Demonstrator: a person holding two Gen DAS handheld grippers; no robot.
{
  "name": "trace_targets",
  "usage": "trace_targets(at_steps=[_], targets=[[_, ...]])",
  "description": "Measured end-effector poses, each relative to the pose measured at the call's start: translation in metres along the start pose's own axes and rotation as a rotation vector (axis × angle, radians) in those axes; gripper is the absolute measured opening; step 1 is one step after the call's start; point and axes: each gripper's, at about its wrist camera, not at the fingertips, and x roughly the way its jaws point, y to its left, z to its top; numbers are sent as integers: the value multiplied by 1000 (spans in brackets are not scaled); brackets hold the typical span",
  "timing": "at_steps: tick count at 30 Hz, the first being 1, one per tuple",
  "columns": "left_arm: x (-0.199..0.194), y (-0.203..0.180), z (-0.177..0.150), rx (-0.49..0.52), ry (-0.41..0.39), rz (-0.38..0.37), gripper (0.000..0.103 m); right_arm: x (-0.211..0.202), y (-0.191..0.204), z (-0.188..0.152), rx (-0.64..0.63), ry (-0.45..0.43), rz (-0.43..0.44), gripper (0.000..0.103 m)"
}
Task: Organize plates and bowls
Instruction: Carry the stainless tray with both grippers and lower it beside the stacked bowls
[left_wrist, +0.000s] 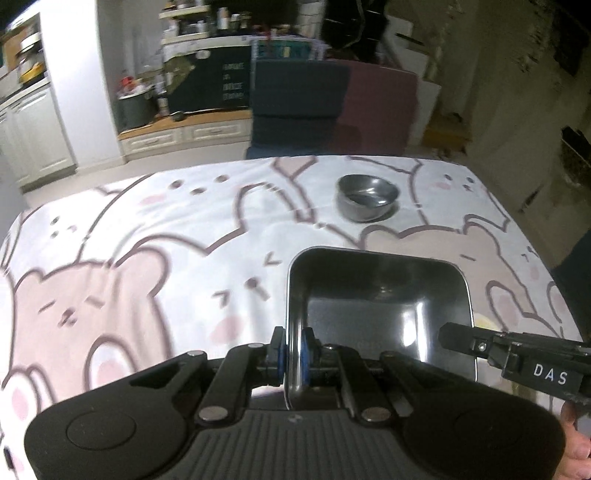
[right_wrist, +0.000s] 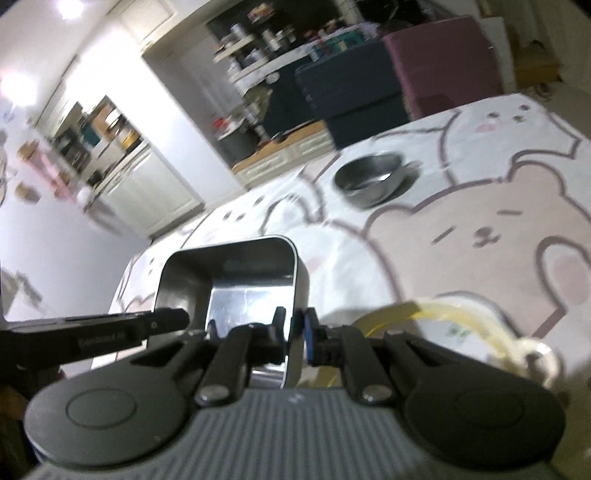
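**Both grippers on square tray, carry it level**

Square metal tray (left_wrist: 380, 314) held by both grippers, one per side wall. Left gripper (left_wrist: 292, 356) closed down on tray's left wall, blue pads either side of the rim. Right gripper (right_wrist: 295, 338) likewise pinched on the right wall; its arm also shows in left wrist view at tray's right edge. Tray looks empty, tilted a bit in right wrist view; can't tell if it's lifted or resting on the tablecloth (left_wrist: 147, 229).

Round steel bowl (left_wrist: 367, 197) sits farther back on the cloth, well apart from tray, upright. Yellow-rimmed plate (right_wrist: 458, 325) just beside tray on right, partly hidden behind gripper.

How to do it well, imo: keep both grips equally tight, thin wall + smooth metal = slip risk. Move the 2 hands together, same height, so tray doesn't twist. Likely dest is near bowl or plate; watch clearance w/ plate rim on the right. Set down flat before opening either side.
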Motion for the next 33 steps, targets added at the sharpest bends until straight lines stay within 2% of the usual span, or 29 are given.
trace_targets(at_steps=[10, 17, 22, 33], targets=[[-13, 57, -52, -121, 33, 62, 9, 20, 49, -34, -109, 105, 57, 12], [-2, 83, -82, -203, 74, 72, 9, 38, 73, -57, -153, 187, 70, 13], [14, 88, -89, -222, 99, 62, 9, 46, 77, -60, -173, 206, 58, 14], [32, 91, -92, -195, 141, 96, 11, 62, 78, -59, -185, 231, 44, 17]])
